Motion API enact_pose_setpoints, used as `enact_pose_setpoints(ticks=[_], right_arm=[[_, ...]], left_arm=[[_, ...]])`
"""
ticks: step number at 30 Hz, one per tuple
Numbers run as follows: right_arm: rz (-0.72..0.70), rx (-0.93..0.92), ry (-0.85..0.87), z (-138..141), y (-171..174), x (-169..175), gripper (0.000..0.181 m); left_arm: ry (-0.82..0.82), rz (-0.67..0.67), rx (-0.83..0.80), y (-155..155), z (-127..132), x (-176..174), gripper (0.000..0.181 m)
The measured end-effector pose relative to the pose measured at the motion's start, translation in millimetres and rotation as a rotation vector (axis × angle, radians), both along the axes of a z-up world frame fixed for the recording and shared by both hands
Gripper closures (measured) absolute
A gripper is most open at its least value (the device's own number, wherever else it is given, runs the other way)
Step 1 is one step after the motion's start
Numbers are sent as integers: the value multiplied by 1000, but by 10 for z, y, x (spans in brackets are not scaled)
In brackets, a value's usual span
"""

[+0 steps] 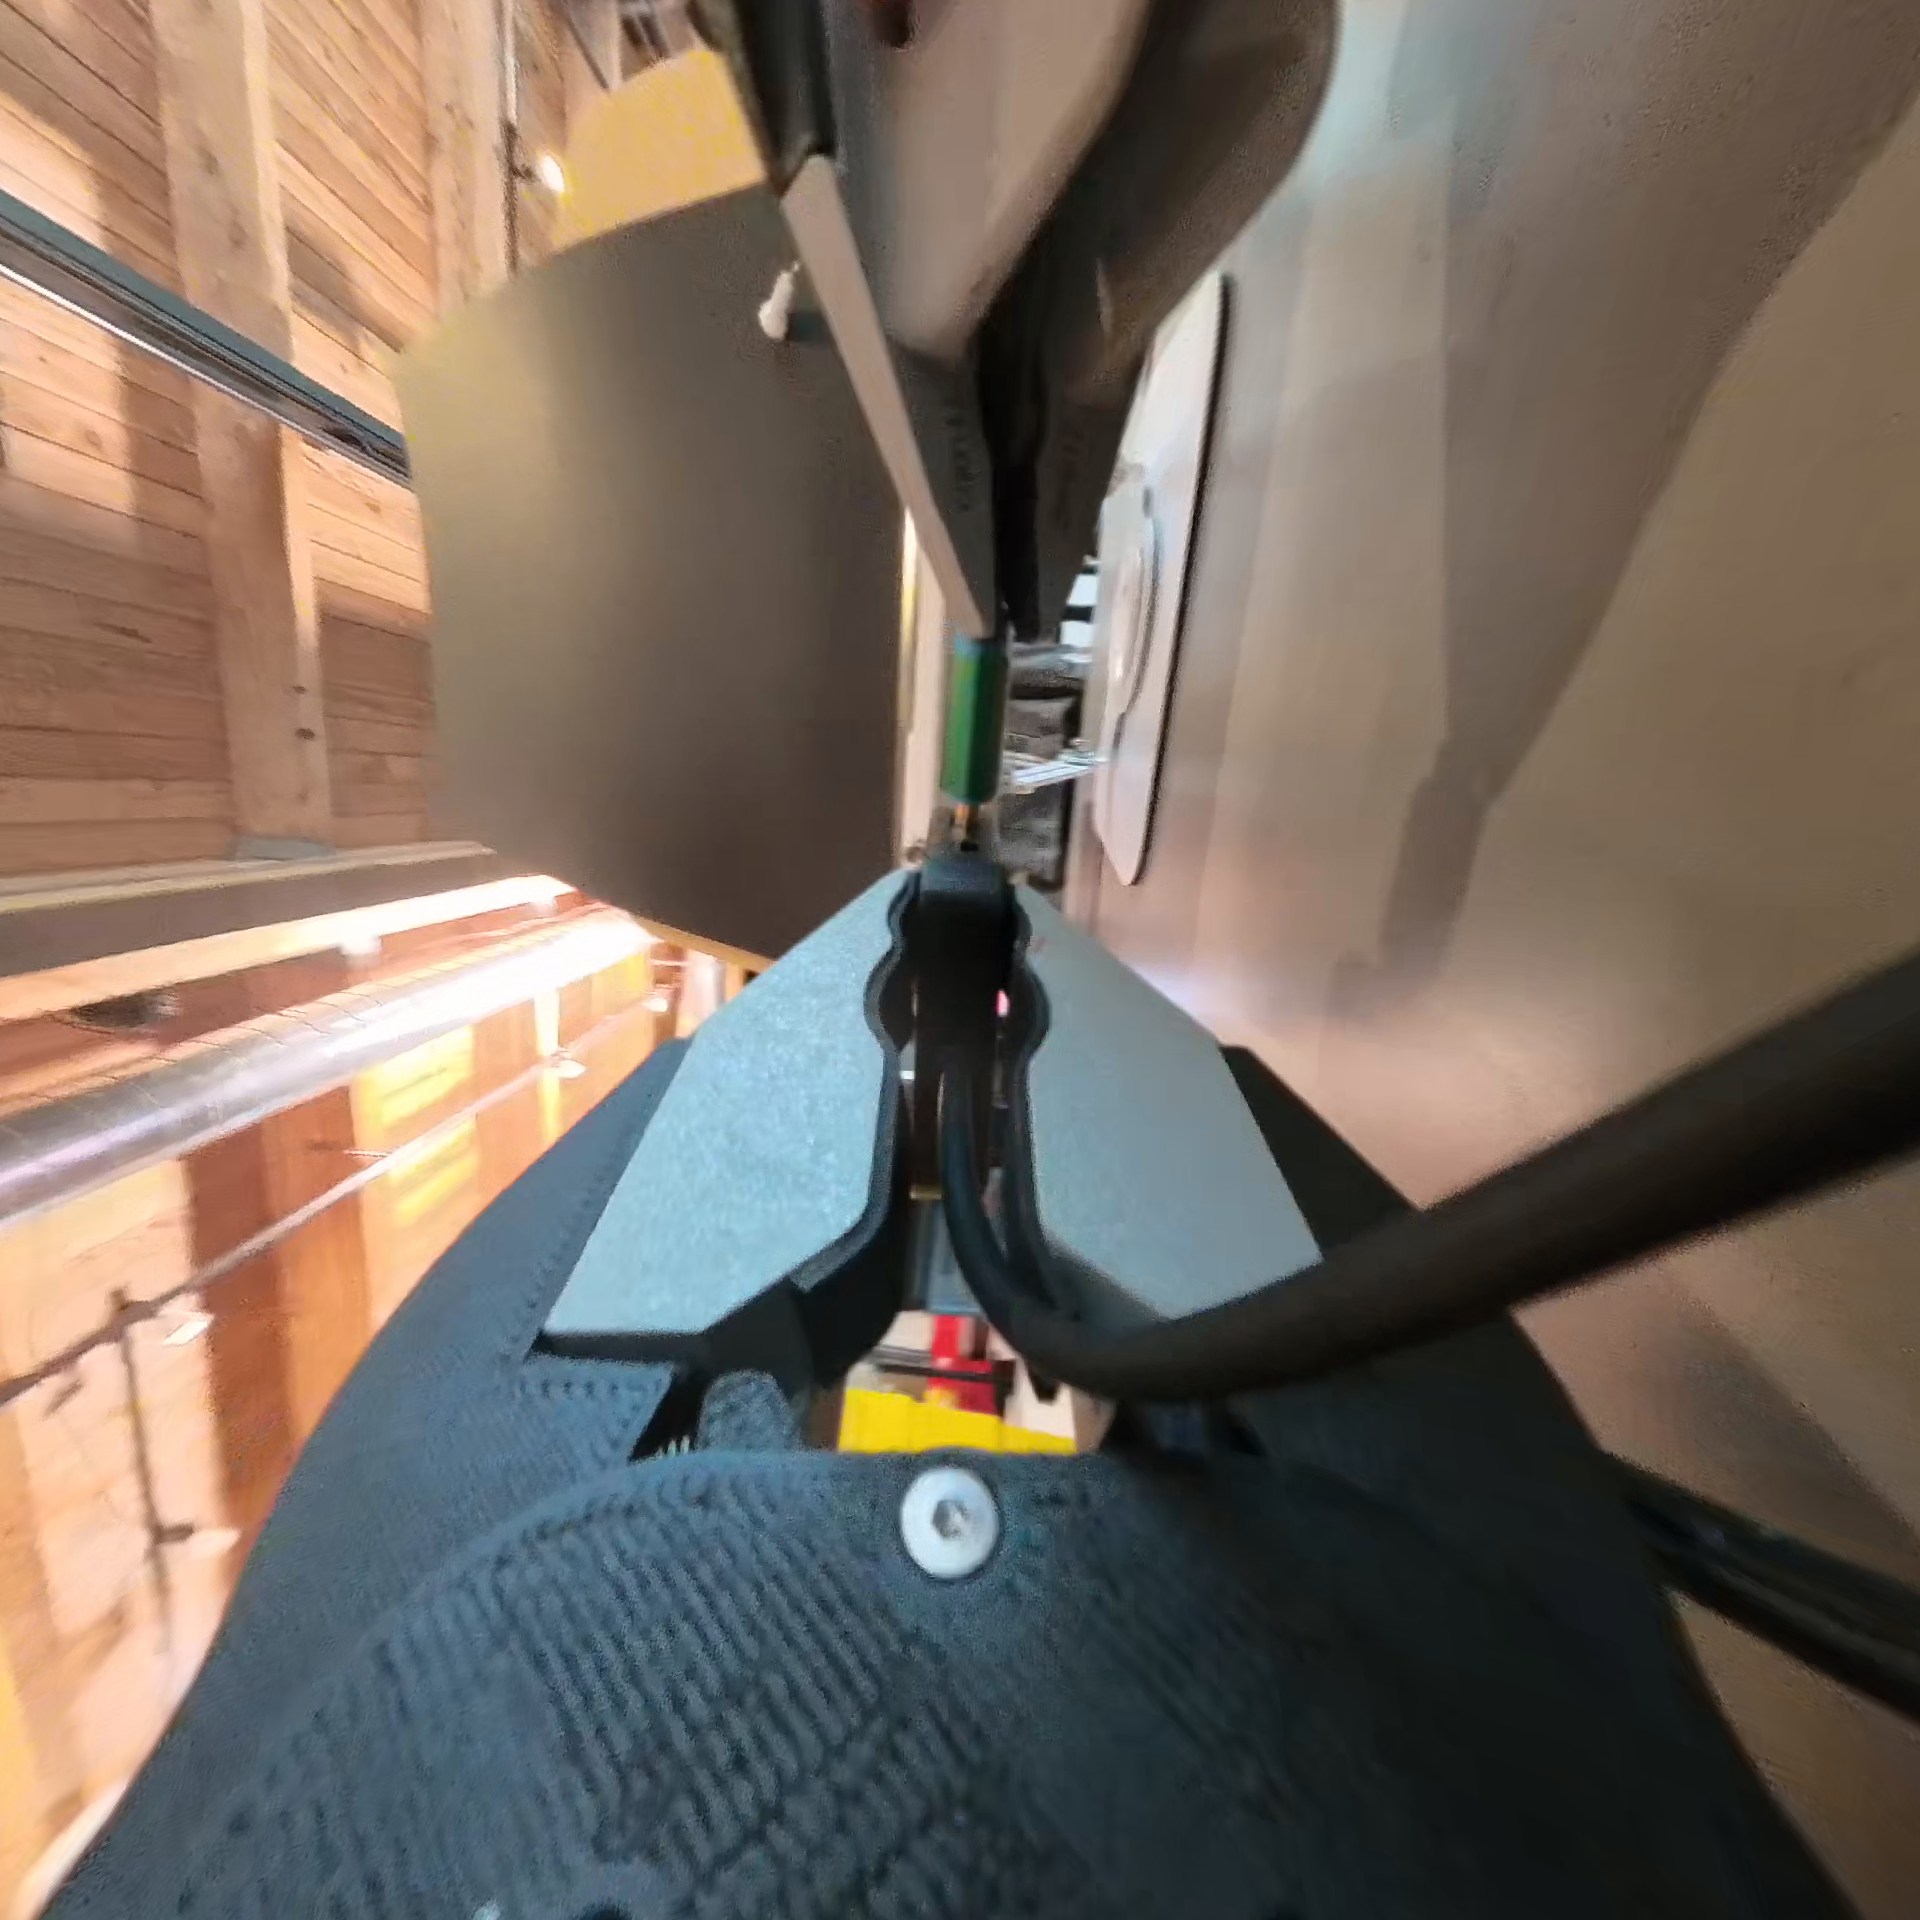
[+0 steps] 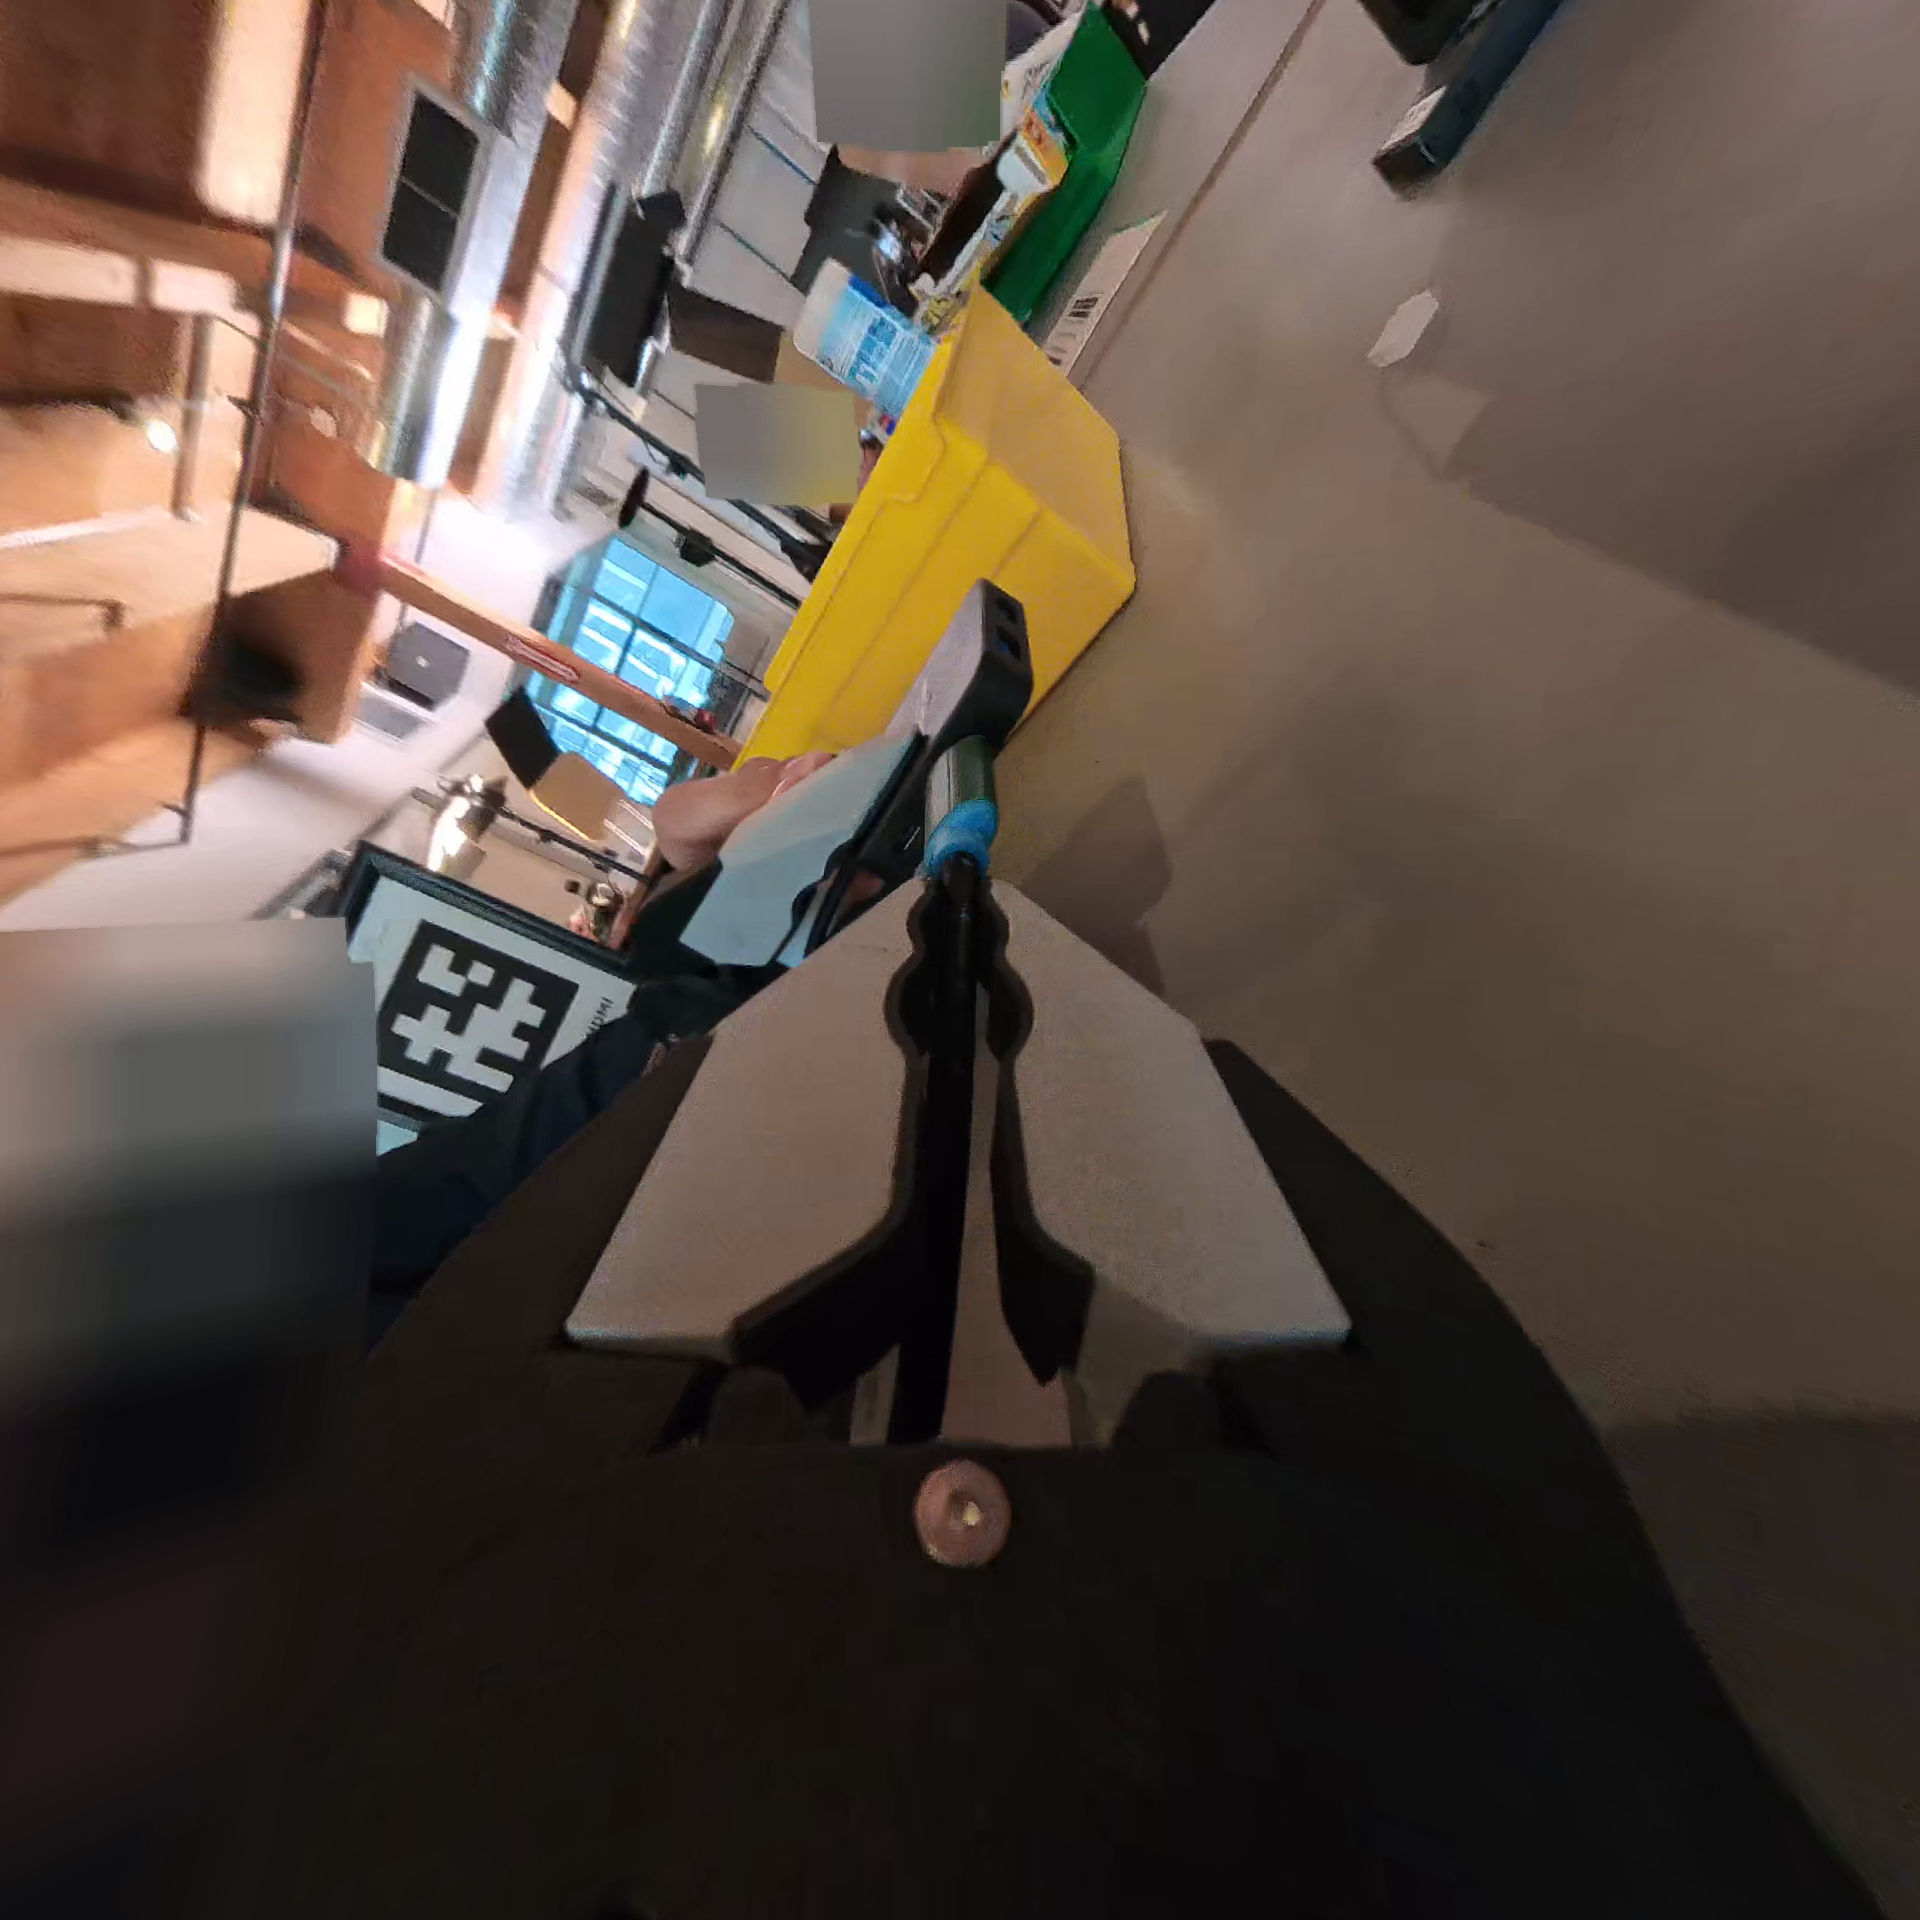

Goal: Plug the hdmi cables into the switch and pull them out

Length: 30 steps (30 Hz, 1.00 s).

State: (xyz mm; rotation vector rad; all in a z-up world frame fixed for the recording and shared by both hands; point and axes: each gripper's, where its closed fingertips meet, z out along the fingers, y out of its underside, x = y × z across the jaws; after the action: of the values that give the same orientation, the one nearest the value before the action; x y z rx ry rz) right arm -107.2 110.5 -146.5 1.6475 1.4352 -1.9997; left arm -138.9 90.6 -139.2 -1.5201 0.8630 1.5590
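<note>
While clenched on black cables: left gripper [image 1: 961,914], right gripper [image 2: 961,914]; beside yellow bin [image 2: 966,561], contents hidden, on table [image 2: 1455,727].

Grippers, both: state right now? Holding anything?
Left gripper: closed on a black cable plug.
Right gripper: closed on a thin black cable with a blue-collared end.

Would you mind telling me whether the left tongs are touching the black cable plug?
Touching. The left wrist view shows the left tongs closed on the black cable plug, both fingertips pressed against its sides.
</note>
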Motion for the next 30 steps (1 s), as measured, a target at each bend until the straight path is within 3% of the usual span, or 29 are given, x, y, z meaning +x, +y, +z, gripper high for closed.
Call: enact_pose_setpoints(ticks=[4, 7, 14, 17, 20, 27, 30], right_arm=[[-11, 48, 18, -21, -43, -35, 179], [60, -22, 15, 15, -56, 22, 179], [230, 85, -49, -139, -84, 190, 178], [237, 57, -58, -166, -69, 152, 179], [223, 39, -47, -145, -35, 114, 179], [244, 23, -50, -138, -50, 160, 178], [242, 18, -56, -144, -48, 157, 179]], left_arm=[[-35, -8, -11, -18, -28, -37, 171], [-37, -45, 1, -26, 10, 55, 171], [-7, -155, -77, -46, -134, 284, 171], [-18, -188, -92, -46, -173, 318, 171], [-99, -184, -72, -10, -163, 264, 170], [-88, -107, -63, -73, -194, 69, 161], [-79, -89, -74, -80, -188, 34, 169]])
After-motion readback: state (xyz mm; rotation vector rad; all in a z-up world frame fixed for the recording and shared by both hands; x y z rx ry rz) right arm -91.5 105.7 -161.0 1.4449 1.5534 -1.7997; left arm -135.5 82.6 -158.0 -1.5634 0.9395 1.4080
